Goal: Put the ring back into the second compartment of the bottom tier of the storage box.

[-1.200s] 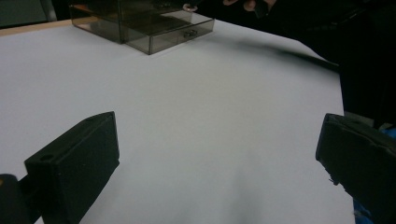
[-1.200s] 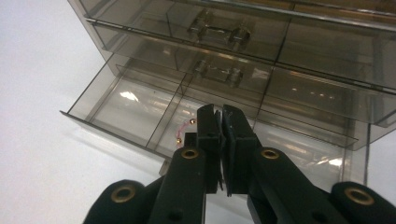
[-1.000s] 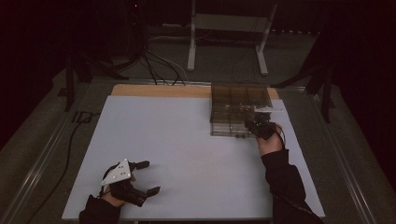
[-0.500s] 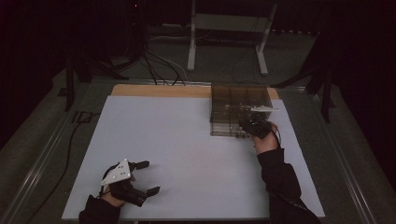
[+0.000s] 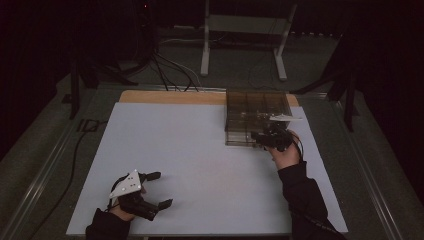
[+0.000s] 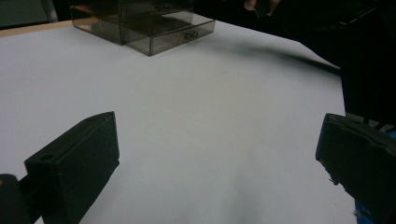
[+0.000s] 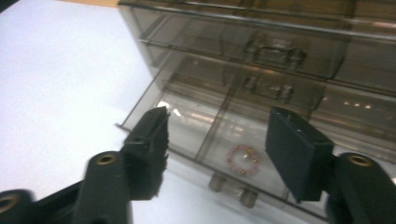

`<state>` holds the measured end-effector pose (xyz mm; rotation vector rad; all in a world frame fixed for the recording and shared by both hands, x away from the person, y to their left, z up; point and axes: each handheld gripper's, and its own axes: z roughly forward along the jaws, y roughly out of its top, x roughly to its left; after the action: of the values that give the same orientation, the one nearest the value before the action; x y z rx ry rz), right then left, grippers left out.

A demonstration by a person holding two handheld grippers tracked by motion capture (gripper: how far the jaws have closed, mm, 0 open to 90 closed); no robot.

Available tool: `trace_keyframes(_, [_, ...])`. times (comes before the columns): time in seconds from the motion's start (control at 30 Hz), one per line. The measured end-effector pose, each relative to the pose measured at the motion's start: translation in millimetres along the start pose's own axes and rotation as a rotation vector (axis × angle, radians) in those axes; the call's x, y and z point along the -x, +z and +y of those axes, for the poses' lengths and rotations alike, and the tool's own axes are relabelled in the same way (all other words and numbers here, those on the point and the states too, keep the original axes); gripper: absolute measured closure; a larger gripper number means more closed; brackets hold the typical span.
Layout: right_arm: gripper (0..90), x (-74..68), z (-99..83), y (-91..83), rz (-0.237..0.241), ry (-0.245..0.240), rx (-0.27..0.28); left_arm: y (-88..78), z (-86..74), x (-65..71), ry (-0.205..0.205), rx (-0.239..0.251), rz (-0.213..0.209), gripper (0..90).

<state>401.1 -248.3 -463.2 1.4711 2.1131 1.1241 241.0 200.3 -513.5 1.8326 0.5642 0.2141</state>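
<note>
A smoky see-through drawer box (image 5: 257, 107) stands at the far right of the white table (image 5: 200, 150); it also appears far off in the left gripper view (image 6: 144, 23). Its bottom drawer (image 7: 205, 126) is pulled out, and a small pink bracelet with gold beads (image 7: 242, 159) lies in it. My right gripper (image 5: 262, 137) hovers at the box's front, over that drawer. Its jaws (image 7: 219, 123) have just been opening and touch nothing; the bracelet lies below the gap. My left gripper (image 5: 161, 189) rests at the near left, open and empty (image 6: 217, 135).
A wooden board edge (image 5: 170, 96) runs along the table's far side. Beyond it stand a metal frame (image 5: 240, 30) and floor cables (image 5: 165, 70). The person's right sleeve (image 5: 305, 195) lies over the near right of the table.
The right hand has shifted slightly left along the box's front. The left hand and its gripper have stayed put.
</note>
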Motion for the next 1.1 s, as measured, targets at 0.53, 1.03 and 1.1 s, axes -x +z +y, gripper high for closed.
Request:
trace_keyframes(0.53, [0.0, -13.6, 4.2, -24.1, 0.115, -0.094, 0.008, 0.8, -1.2, -1.3, -0.004, -0.002, -0.006, 0.6])
trace_keyframes(1.03, [0.0, -38.9, -3.7, -45.9, 0.199, -0.158, 0.054, -1.5, -1.8, -0.9, -0.002, 0.003, -0.011, 0.6])
trace_keyframes(1.1, [0.0, -40.0, -8.0, -46.1, 0.203, -0.162, 0.048, -1.6, -1.9, -1.0, -0.003, 0.004, -0.010, 0.6])
